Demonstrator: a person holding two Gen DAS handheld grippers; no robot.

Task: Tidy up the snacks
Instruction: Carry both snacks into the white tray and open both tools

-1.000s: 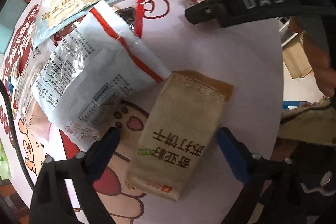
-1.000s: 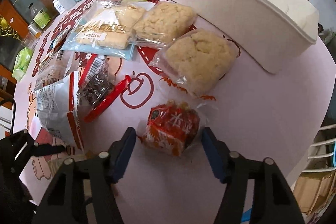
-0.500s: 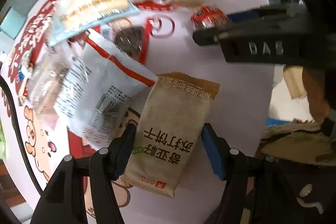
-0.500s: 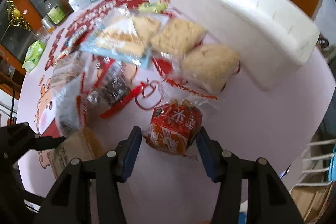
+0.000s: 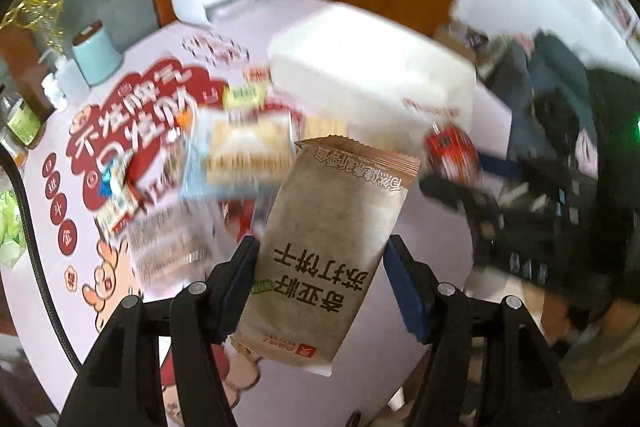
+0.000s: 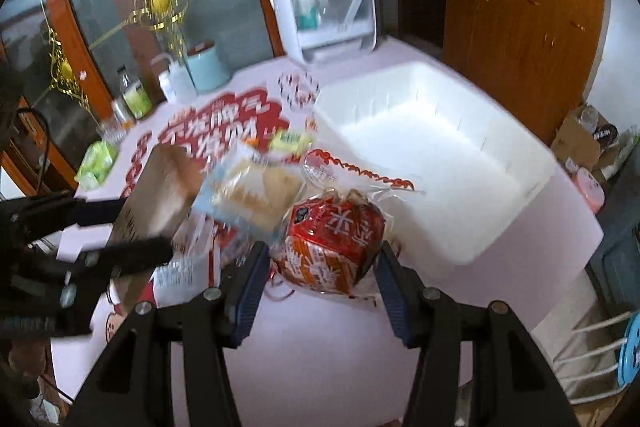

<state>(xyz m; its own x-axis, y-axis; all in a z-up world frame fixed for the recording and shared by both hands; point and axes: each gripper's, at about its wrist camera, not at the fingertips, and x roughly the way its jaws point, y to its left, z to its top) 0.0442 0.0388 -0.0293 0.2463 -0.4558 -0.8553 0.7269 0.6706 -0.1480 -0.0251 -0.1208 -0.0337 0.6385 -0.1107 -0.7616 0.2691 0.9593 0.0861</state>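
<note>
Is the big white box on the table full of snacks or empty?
Empty, as far as shows. The big white plastic box shows only its bare white bottom in the right wrist view; its near corner is hidden behind the red snack bag.

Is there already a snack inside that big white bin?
No, the white bin shows only its bare white floor in the right wrist view; the red snack pack sits outside it between the jaws.
</note>
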